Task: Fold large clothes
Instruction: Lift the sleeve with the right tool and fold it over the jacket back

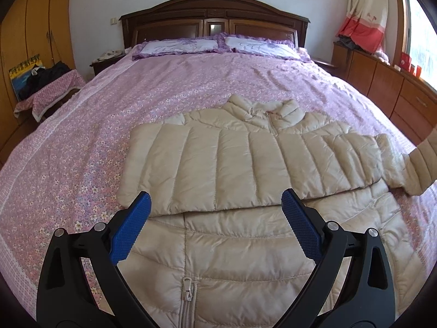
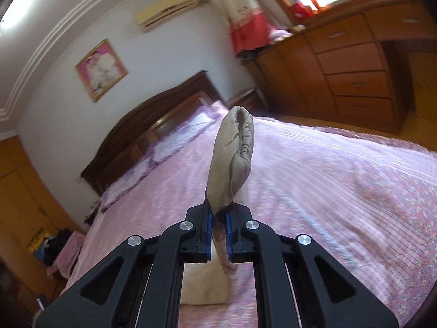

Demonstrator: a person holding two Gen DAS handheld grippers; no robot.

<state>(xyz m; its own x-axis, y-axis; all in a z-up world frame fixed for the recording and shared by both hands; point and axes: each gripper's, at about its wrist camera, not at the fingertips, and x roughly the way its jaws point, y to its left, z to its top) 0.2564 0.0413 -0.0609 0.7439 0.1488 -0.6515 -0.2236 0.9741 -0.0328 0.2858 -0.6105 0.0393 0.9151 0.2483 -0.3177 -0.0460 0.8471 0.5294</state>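
Clamping the cuff of the beige puffer jacket's sleeve (image 2: pixel 232 158), the right gripper (image 2: pixel 218 216) holds it raised above the pink bedspread (image 2: pixel 341 177) — pads nearly together. The left gripper (image 1: pixel 215 207) hangs spread wide (nothing between its fingers) over the jacket (image 1: pixel 218 158), which lies flat — one sleeve folded across its chest.

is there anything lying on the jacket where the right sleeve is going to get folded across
Nothing visible. The right gripper holds the sleeve cuff above the bed; the puffer jacket front carries only its already folded left sleeve. The open left gripper hovers over it.
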